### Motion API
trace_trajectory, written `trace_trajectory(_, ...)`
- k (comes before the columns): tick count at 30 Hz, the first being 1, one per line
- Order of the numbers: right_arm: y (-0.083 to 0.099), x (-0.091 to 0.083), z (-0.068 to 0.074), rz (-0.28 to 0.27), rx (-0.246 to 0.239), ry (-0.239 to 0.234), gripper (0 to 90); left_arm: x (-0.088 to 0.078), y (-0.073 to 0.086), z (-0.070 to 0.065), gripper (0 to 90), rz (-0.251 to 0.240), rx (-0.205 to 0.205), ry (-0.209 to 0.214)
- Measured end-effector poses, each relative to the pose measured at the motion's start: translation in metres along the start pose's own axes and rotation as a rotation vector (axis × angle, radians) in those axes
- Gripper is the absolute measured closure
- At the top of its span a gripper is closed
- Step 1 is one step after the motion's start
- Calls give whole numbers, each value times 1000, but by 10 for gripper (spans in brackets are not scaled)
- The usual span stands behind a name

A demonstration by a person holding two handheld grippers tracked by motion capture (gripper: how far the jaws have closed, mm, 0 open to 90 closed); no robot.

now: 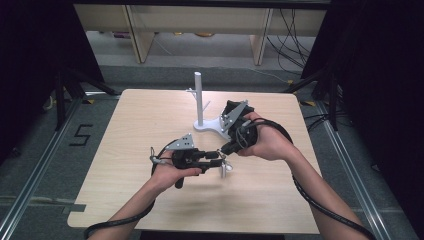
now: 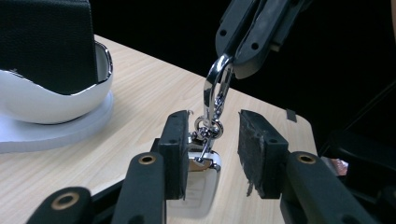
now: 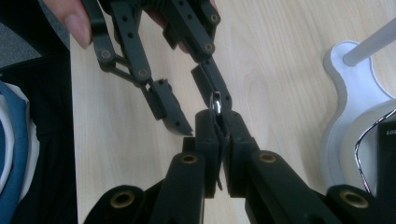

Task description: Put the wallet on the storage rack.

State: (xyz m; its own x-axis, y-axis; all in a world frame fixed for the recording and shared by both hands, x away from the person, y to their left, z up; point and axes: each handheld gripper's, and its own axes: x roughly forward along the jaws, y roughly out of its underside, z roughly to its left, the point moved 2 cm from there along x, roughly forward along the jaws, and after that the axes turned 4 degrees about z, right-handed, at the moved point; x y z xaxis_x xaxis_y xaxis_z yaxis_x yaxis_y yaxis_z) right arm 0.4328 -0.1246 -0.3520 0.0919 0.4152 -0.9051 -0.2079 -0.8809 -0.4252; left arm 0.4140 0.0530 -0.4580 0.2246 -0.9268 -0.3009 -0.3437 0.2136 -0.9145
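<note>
Stand (image 3: 348, 100) base cut by edge; keychain tag (image 2: 198, 186) blurred.

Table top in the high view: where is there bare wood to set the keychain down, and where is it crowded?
Bare wood on the table runs along the left side, left of the left gripper, and along the near edge below both hands. It is crowded mid-right, where the right gripper holds the keychain before the white stand.

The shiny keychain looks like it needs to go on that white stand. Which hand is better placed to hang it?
Probably the right. The right gripper is already shut on the keychain's clasp and is nearer the white stand. The left gripper has open jaws around the dangling fob.
</note>
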Motion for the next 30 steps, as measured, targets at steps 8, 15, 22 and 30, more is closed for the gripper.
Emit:
trace_trajectory(8, -3, 1, 0, -18, -21, -8, 873, 4, 2, 0, 680, -15, 3, 21)
trace_trajectory(15, -3, -1, 0, -25, -3, -11, 900, 1, 4, -3, 841, 36, 15, 4)
trace_trajectory(22, -2, -8, -2, -62, 7, -9, 900, -1, 1, -9, 847, 60, -9, -4)
trace_trajectory(30, 17, -8, -13, -123, 77, 34, 834, -19, -3, 1, 848, 64, -8, -119)
